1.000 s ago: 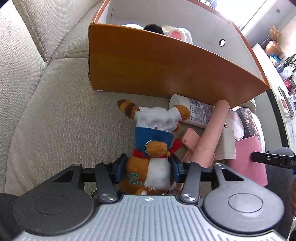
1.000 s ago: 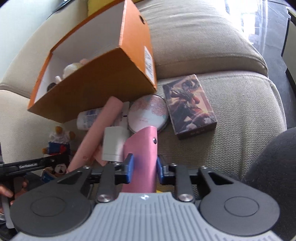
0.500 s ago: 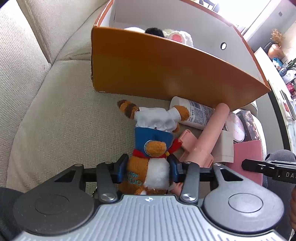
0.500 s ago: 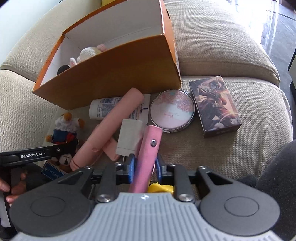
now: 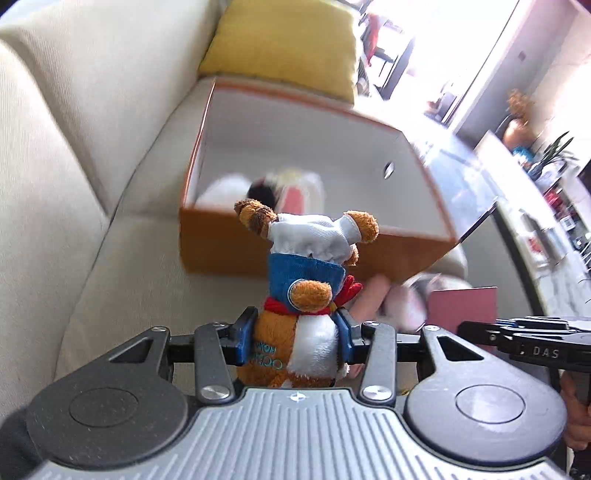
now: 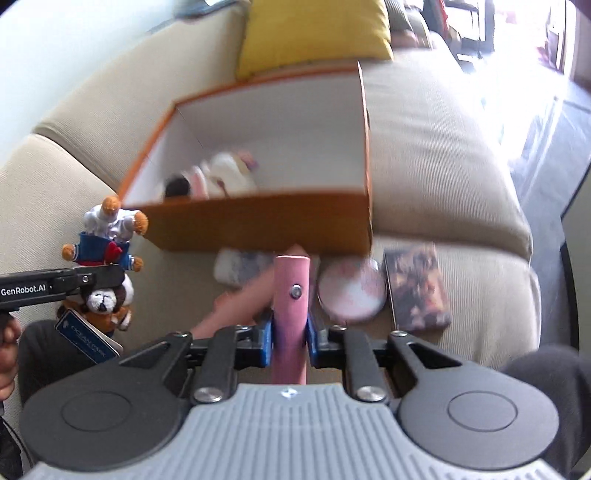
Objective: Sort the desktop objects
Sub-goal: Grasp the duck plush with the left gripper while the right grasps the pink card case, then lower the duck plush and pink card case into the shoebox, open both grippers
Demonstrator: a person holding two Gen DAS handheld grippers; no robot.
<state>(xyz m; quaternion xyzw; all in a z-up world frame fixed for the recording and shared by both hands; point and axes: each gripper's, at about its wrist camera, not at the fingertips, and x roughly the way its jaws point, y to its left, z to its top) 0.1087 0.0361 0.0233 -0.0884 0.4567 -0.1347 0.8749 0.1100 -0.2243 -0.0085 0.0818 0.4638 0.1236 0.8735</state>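
My left gripper (image 5: 295,338) is shut on a brown plush toy (image 5: 306,291) in a blue and white outfit, held upside down in the air before the orange box (image 5: 221,240). The toy also shows in the right wrist view (image 6: 105,251). My right gripper (image 6: 290,339) is shut on a flat pink case (image 6: 291,295) with a snap button, lifted off the sofa and pointing at the orange box (image 6: 258,225). The box holds a white plush (image 6: 225,177) and a dark item.
On the beige sofa seat (image 6: 480,295) by the box lie a white tube (image 6: 236,267), a long pink cylinder (image 6: 229,310), a round compact (image 6: 351,291) and a picture box (image 6: 417,291). A yellow cushion (image 6: 314,33) stands behind the box.
Both grippers have risen off the seat with their loads. The view now looks down into the orange box. The pink case has turned edge-on.
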